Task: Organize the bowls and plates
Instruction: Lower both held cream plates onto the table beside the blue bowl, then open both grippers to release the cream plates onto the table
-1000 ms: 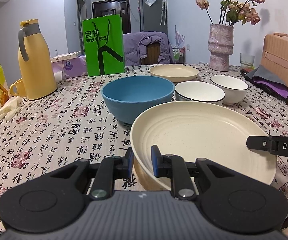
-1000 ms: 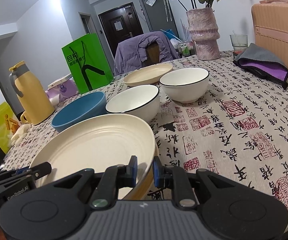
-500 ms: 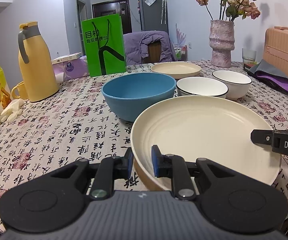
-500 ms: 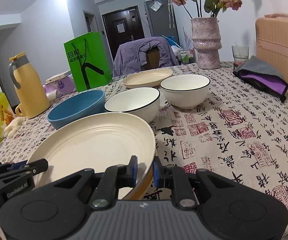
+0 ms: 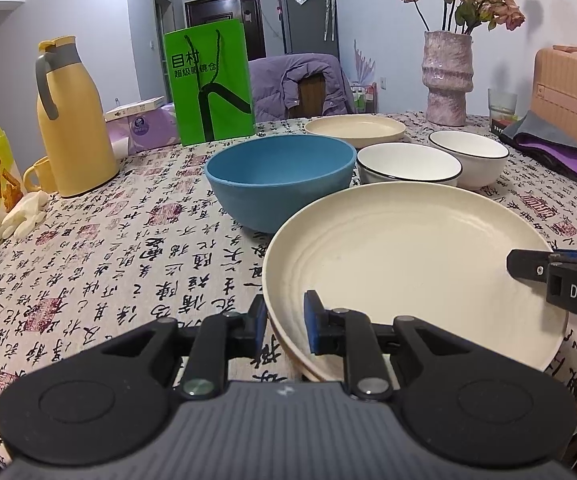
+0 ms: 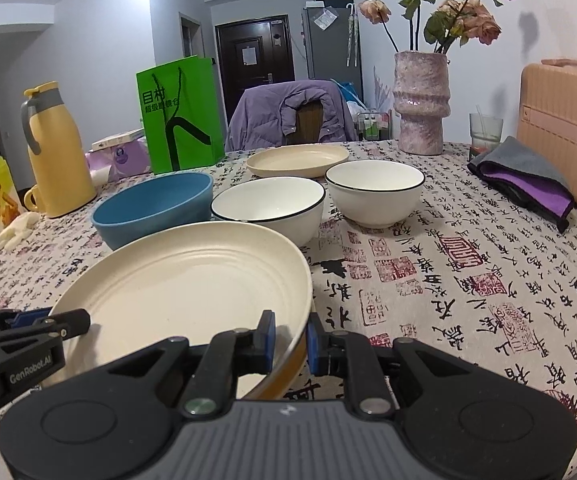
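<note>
Large cream plate (image 5: 412,264) pinched at rim by both tongs: left gripper (image 5: 285,326) at 7 o'clock, right gripper (image 6: 290,340) at 5. Nothing stacked yet: blue bowl (image 5: 280,180), 2 white bowls (image 6: 320,204), far plate (image 6: 298,160) sit apart at 12, all left to do.

A tall yellow thermos jug with a grey handle (image 5: 73,116) stands upright at the left of the table, on the beige tablecloth printed with black calligraphy and red seals (image 5: 100,264). A small yellow mug (image 5: 39,174) sits just beside the jug, with a pale crumpled glove (image 5: 24,213) in front of it. A bright green paper bag (image 5: 209,80) stands behind, near a purple tissue box (image 5: 144,128). A mottled pink ceramic vase of dried roses (image 6: 422,102) stands at the far right, near a drinking glass (image 6: 485,130), a folded grey and purple cloth (image 6: 528,178) and a peach hard case (image 6: 568,132). A purple jacket (image 6: 288,116) hangs over a chair.
</note>
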{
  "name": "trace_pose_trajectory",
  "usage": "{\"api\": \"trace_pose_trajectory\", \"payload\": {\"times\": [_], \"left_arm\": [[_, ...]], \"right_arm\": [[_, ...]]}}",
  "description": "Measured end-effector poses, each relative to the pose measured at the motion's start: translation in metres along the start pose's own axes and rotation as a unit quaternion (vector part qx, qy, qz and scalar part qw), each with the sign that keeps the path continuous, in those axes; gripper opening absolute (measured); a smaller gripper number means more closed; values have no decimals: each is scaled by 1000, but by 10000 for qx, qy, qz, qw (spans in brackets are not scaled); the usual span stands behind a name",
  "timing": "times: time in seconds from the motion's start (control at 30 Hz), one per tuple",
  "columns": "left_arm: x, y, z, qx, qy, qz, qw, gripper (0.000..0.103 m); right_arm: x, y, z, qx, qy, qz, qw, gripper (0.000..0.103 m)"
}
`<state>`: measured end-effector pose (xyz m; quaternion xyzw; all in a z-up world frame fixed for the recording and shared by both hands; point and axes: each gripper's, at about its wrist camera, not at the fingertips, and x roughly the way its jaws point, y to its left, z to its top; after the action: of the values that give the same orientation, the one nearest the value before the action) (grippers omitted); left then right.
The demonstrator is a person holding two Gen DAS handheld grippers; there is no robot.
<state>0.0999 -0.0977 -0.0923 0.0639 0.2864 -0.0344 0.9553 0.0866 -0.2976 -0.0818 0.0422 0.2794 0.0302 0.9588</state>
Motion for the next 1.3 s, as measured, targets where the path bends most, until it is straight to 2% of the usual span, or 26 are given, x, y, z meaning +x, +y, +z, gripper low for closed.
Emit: {"api": "trace_pose_trajectory", "payload": {"times": [0.73,0.9,1.1,1.3], "left_arm": [[5,-6,-5,236,42,151,9996,20],[5,-8,-5,273,34,167,9995,19],[7,-8,-6,296,18,197,9994,19],[8,-12,-13,380,-161,310,9987,19]], "right_arm": [[4,9,-5,-473,-102,-273,9985,16],[9,11,-8,-606,24,-358,9975,17],[10,13,-10,-677,-66,-374,9970,17],[11,18,-17,-843,-232,-481,9950,17]]}}
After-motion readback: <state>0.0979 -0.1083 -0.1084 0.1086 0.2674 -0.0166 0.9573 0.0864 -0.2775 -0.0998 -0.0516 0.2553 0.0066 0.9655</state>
